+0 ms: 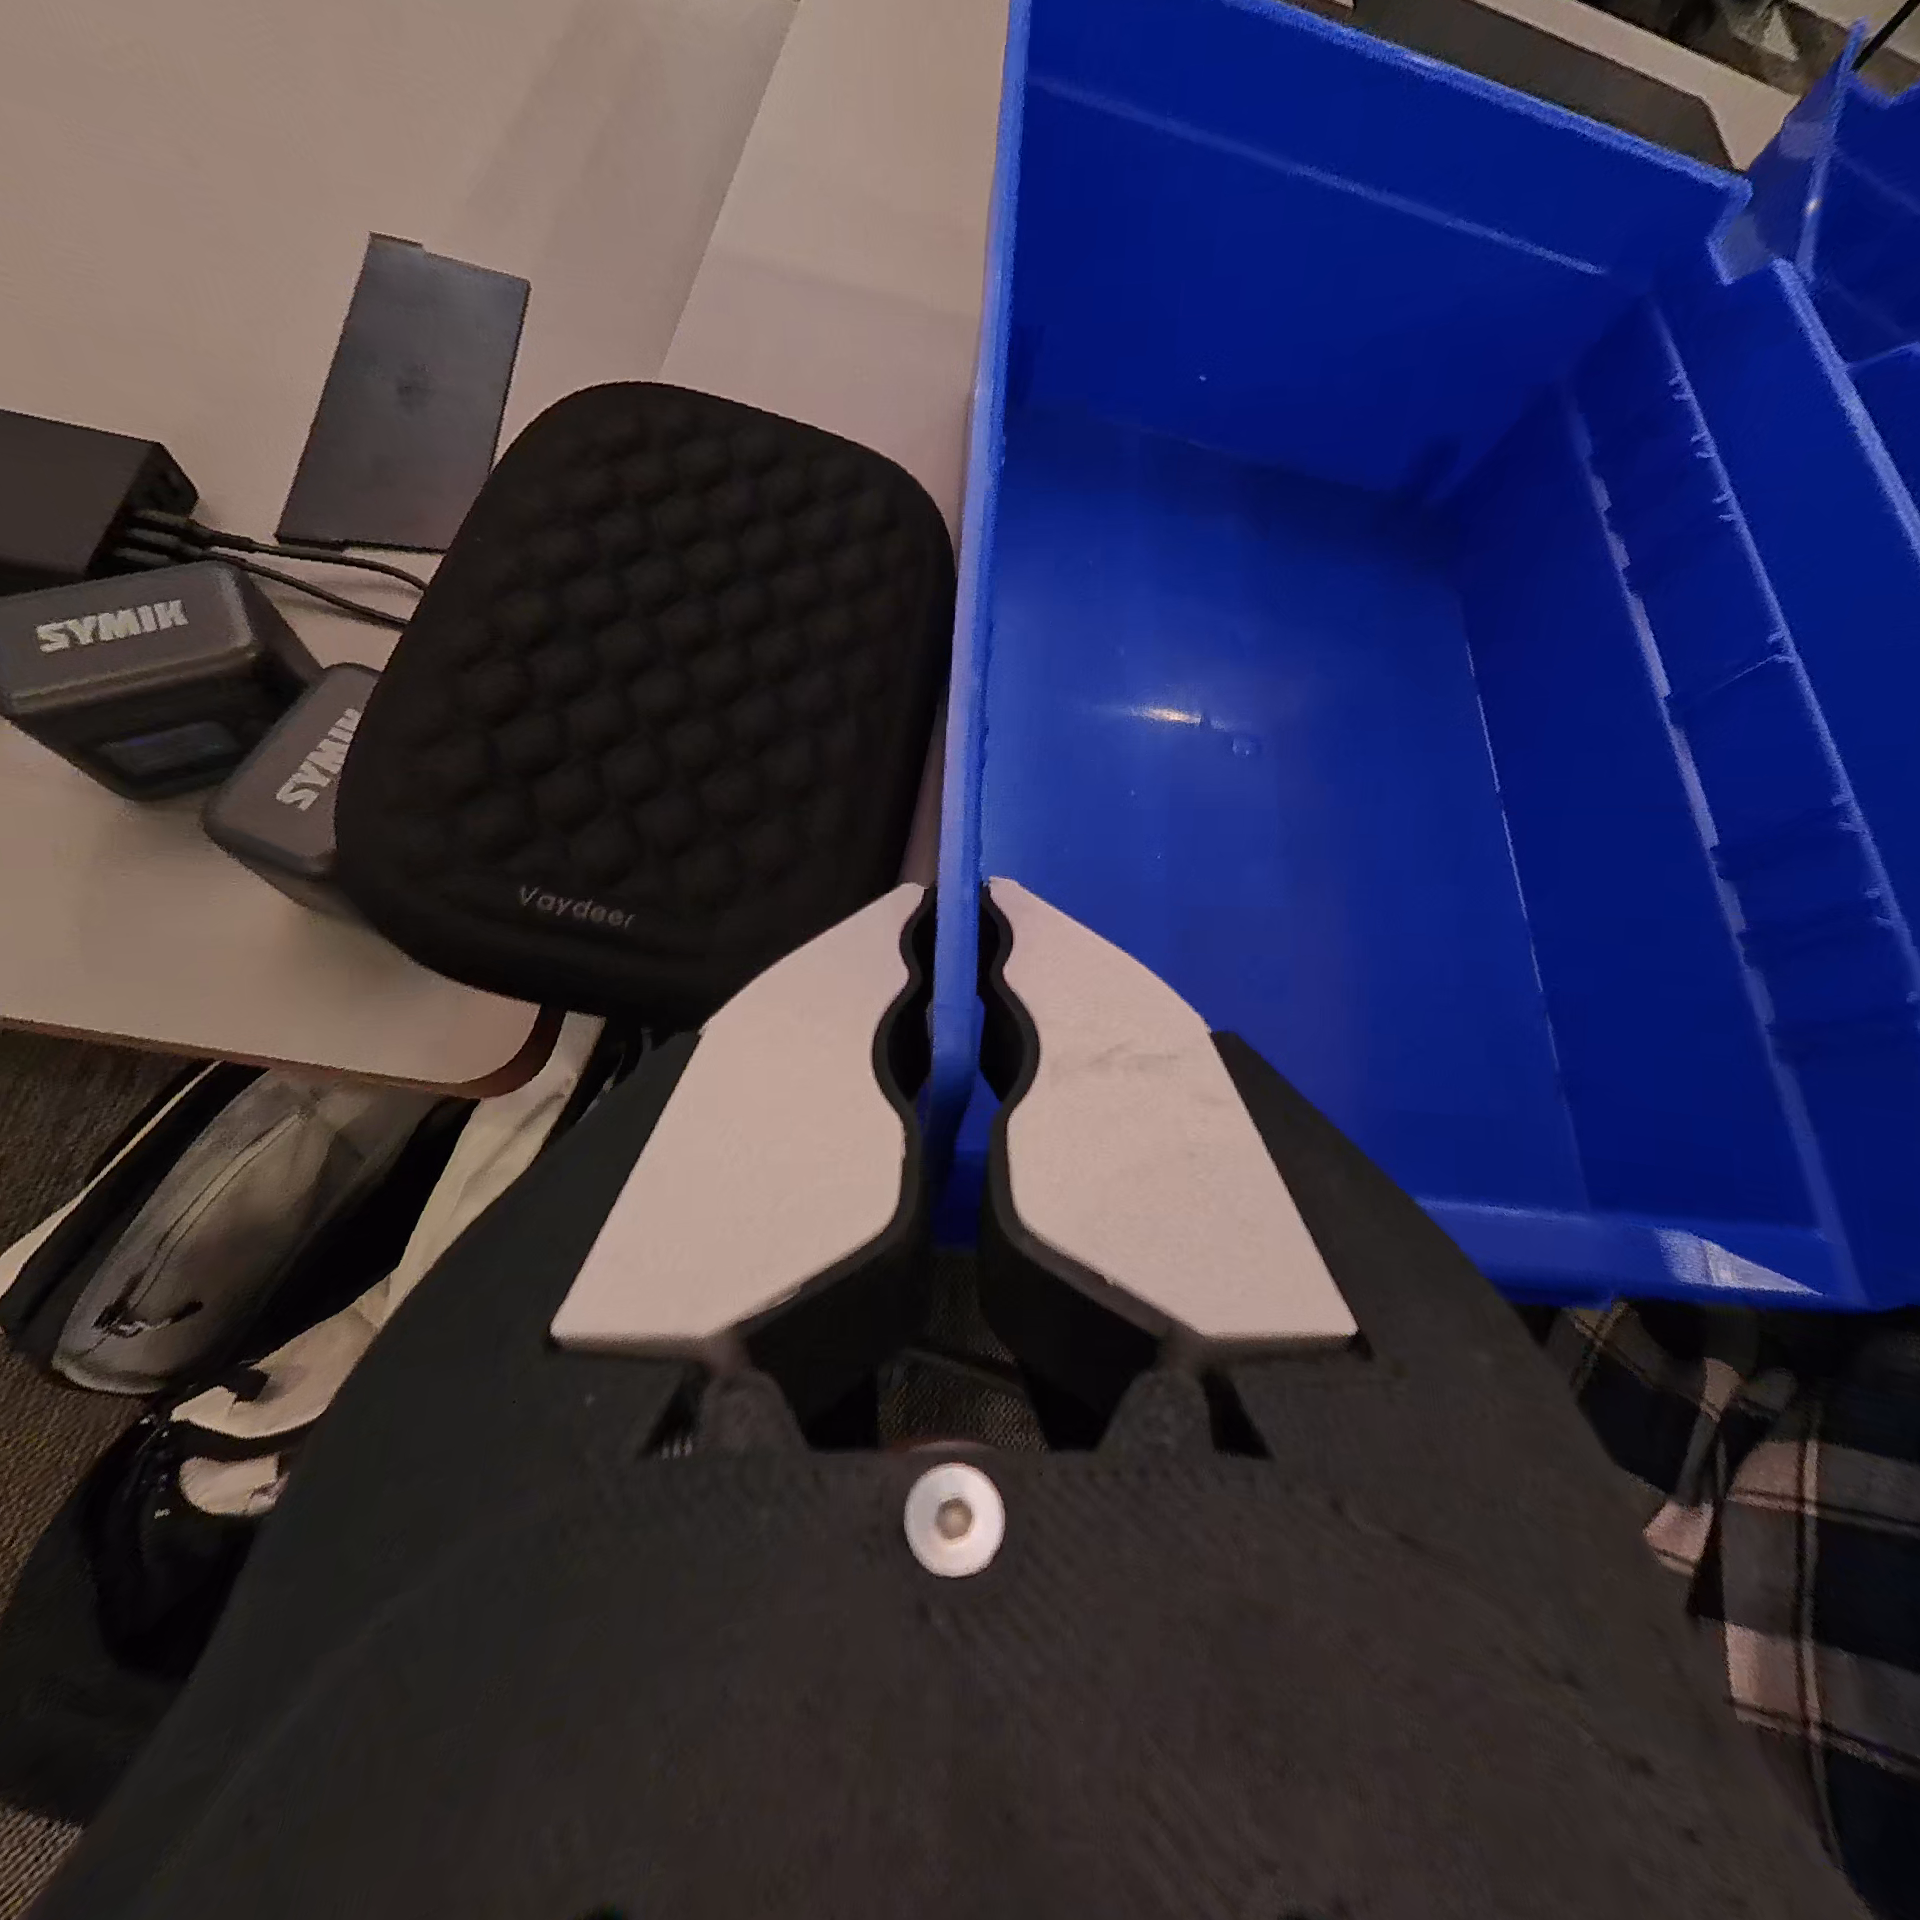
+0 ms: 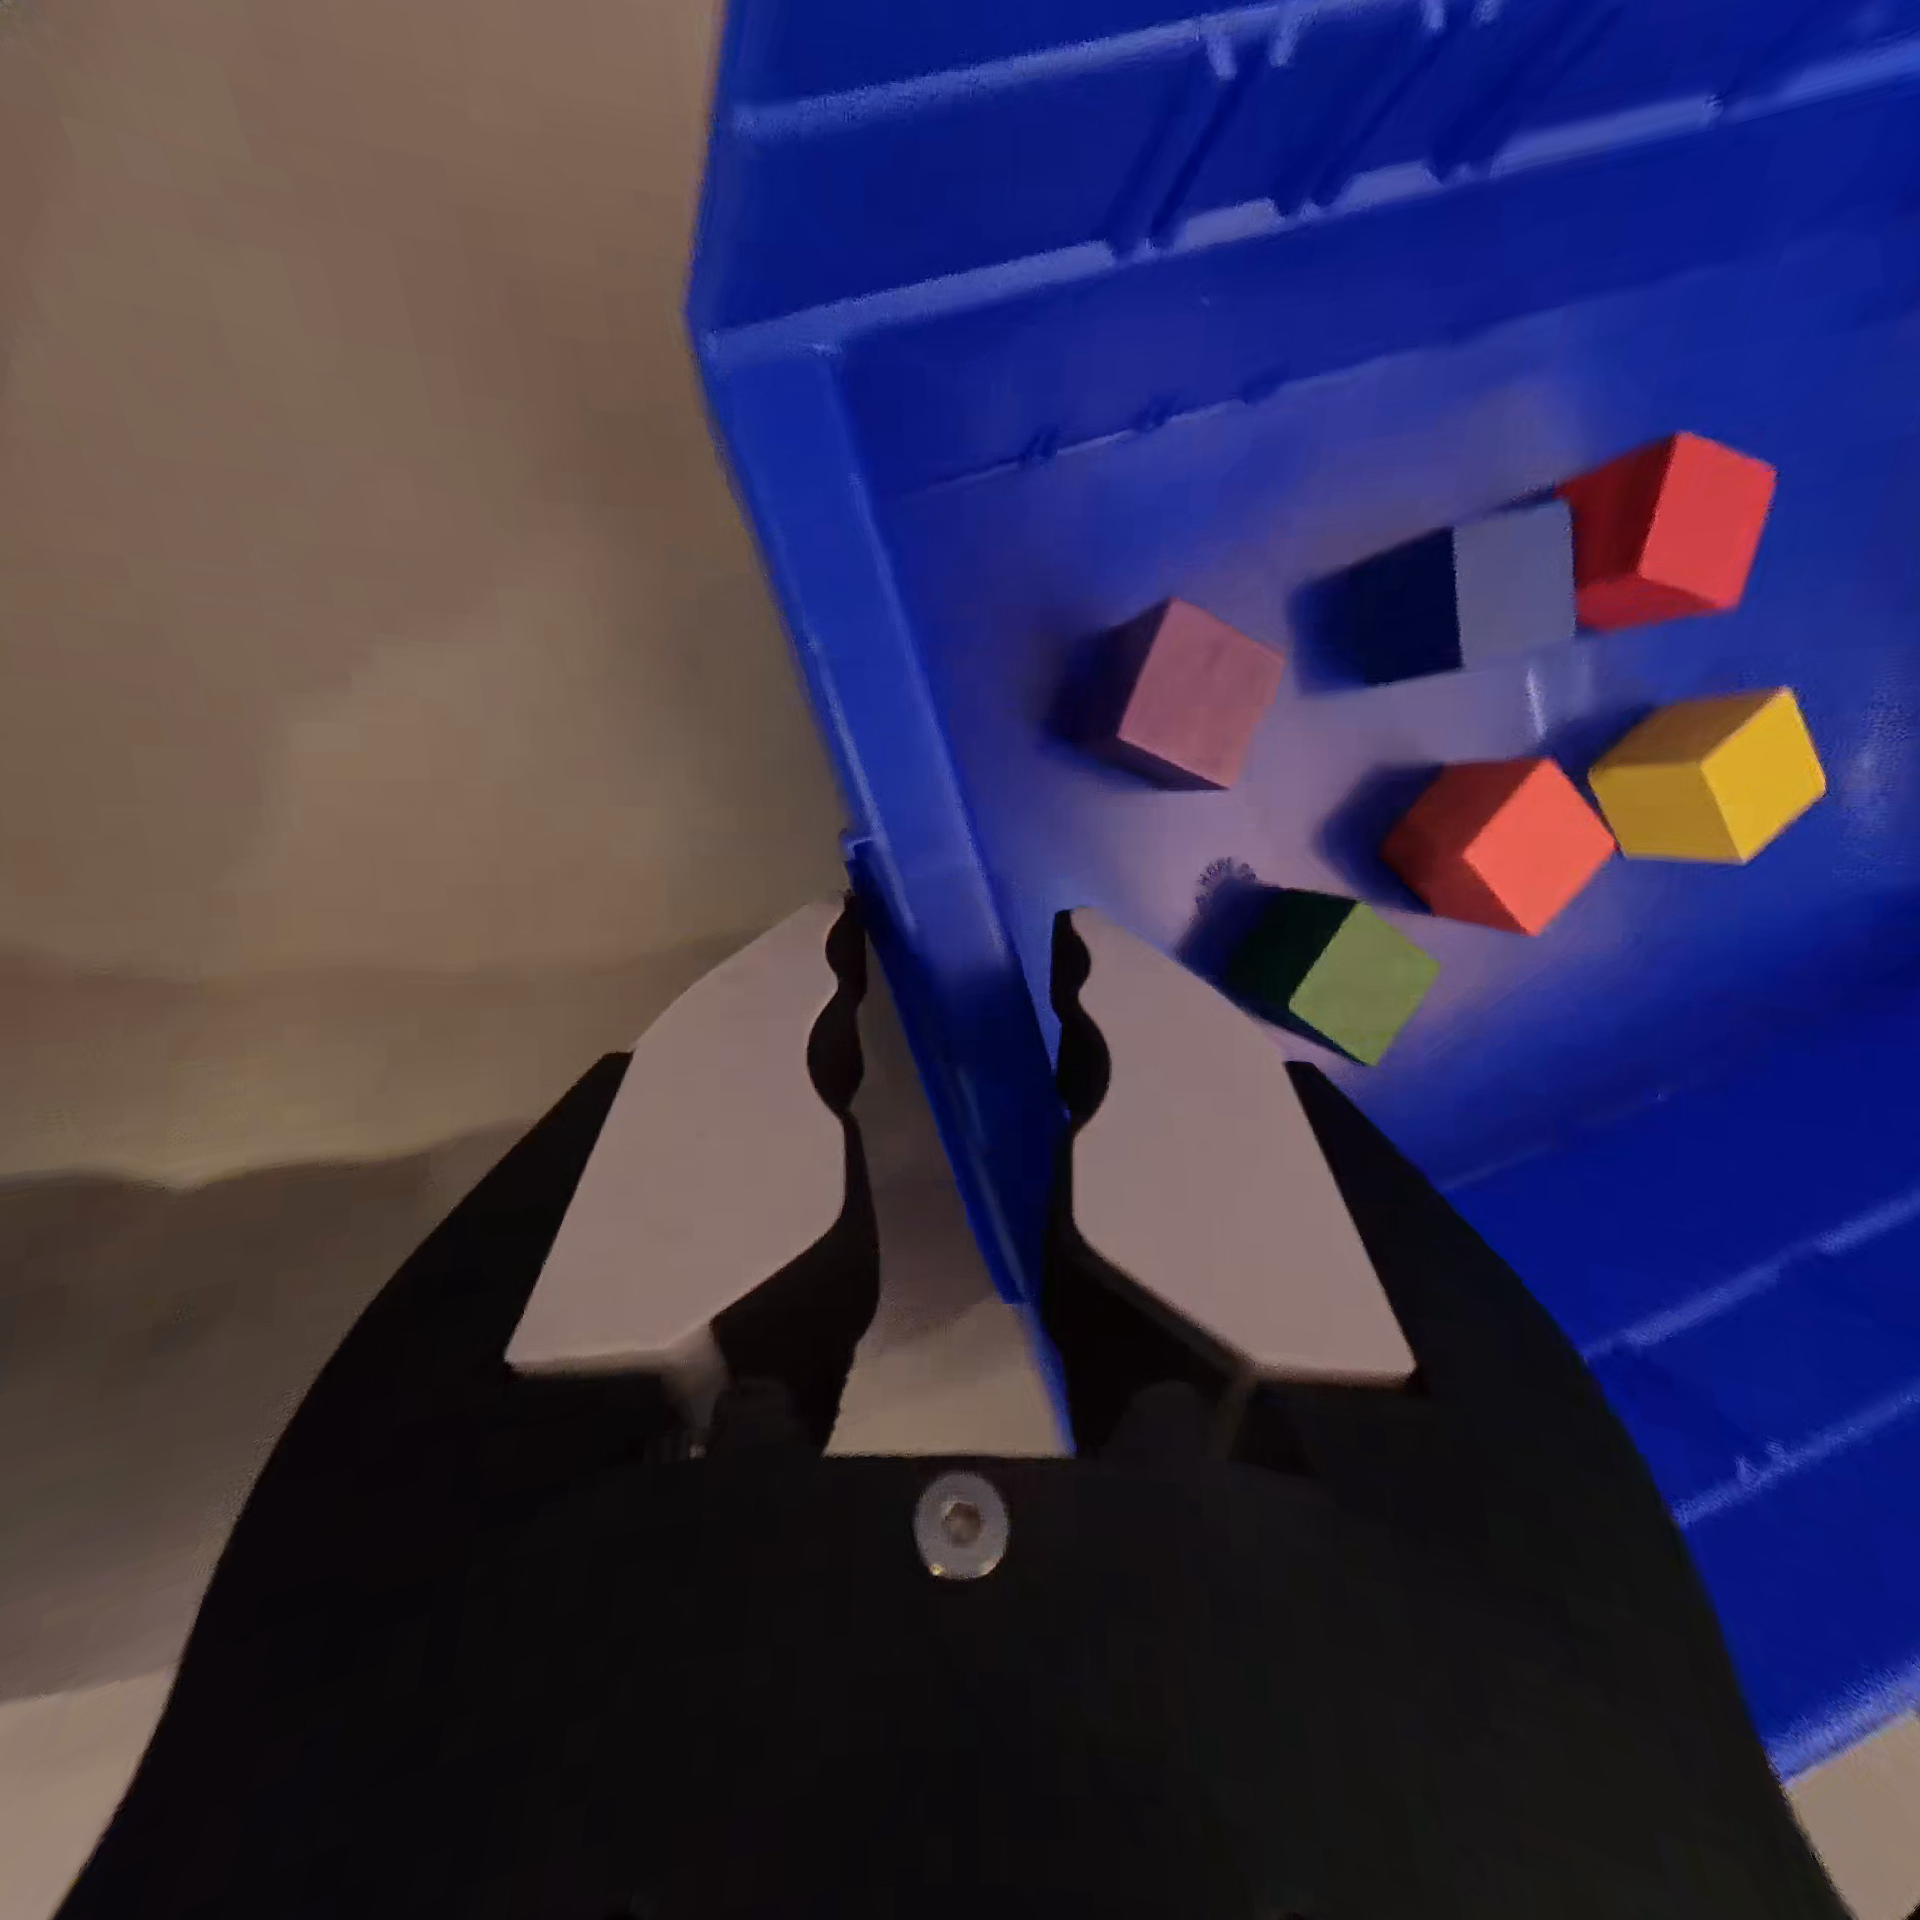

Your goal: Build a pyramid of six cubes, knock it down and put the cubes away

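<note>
Six cubes lie on the floor of a blue bin (image 2: 1351,416) in the right wrist view: pink (image 2: 1195,691), dark blue (image 2: 1455,592), red (image 2: 1673,530), orange (image 2: 1507,842), yellow (image 2: 1714,774) and green (image 2: 1340,971). My right gripper (image 2: 956,925) straddles this bin's left wall. Its right finger (image 2: 1164,1143) lies against the inner face, and table shows between the left finger (image 2: 717,1143) and the wall. My left gripper (image 1: 958,904) is shut on the left wall of an empty blue bin (image 1: 1299,675), with both pads against the thin rim.
A black padded case (image 1: 644,686) lies against the empty bin's left side, with grey battery packs (image 1: 135,665) and cables beyond it. Another blue bin (image 1: 1870,208) stands at the far right. The table edge (image 1: 312,1060) is close, with bags on the floor below. The left gripper's tips are roughly 50 cm from the right gripper's.
</note>
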Tool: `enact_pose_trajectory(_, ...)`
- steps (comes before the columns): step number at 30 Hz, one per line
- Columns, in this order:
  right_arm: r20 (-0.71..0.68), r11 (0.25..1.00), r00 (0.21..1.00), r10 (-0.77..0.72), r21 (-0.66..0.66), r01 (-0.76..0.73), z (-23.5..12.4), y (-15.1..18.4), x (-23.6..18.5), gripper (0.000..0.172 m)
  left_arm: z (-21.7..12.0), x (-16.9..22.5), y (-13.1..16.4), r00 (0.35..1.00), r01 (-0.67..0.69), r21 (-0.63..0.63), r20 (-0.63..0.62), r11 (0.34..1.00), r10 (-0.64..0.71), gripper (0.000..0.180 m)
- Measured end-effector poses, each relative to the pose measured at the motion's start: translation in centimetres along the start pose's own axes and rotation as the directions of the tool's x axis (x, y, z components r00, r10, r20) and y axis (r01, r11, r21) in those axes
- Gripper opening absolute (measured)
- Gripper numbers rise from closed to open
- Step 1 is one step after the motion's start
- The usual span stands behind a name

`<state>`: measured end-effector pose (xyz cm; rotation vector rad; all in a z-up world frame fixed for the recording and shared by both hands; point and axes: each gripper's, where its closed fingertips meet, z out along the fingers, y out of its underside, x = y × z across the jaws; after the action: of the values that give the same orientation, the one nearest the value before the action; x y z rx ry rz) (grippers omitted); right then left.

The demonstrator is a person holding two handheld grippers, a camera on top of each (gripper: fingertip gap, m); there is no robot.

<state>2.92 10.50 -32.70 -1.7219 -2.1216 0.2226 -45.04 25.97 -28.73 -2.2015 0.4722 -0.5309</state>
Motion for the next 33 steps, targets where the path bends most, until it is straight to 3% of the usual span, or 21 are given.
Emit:
enact_pose_trajectory(7,-0.001,0.999,1.0,0.031,0.016,-0.031,1.6,-1.6,3.6,0.026,-1.4,-1.1,1.1,1.0,-0.004,0.003,0.008,1.0,0.004,0.005)
enact_pose_trajectory(15,-0.111,0.965,0.959,0.261,-0.006,-0.263,4.8,-3.5,13.9,0.026,-1.9,-1.8,1.5,1.0,-0.002,0.014,-0.002,1.0,0.002,0.006)
enact_pose_trajectory(19,-0.197,0.906,0.889,0.413,-0.017,-0.424,6.8,-4.9,20.2,0.026,-2.0,-1.7,1.6,1.0,-0.011,0.011,0.0,1.0,0.011,0.006)
enact_pose_trajectory(24,-0.299,0.78,0.747,0.593,-0.015,-0.625,9.1,-6.2,27.7,0.026,-2.1,-1.5,1.8,1.0,-0.013,0.012,-0.002,1.0,0.013,0.005)
enact_pose_trajectory(33,-0.376,0.658,0.605,0.702,0.014,-0.753,11.2,-6.8,35.8,0.027,-1.9,-0.9,1.7,0.999,-0.028,0.006,-0.019,1.0,0.028,0.006)
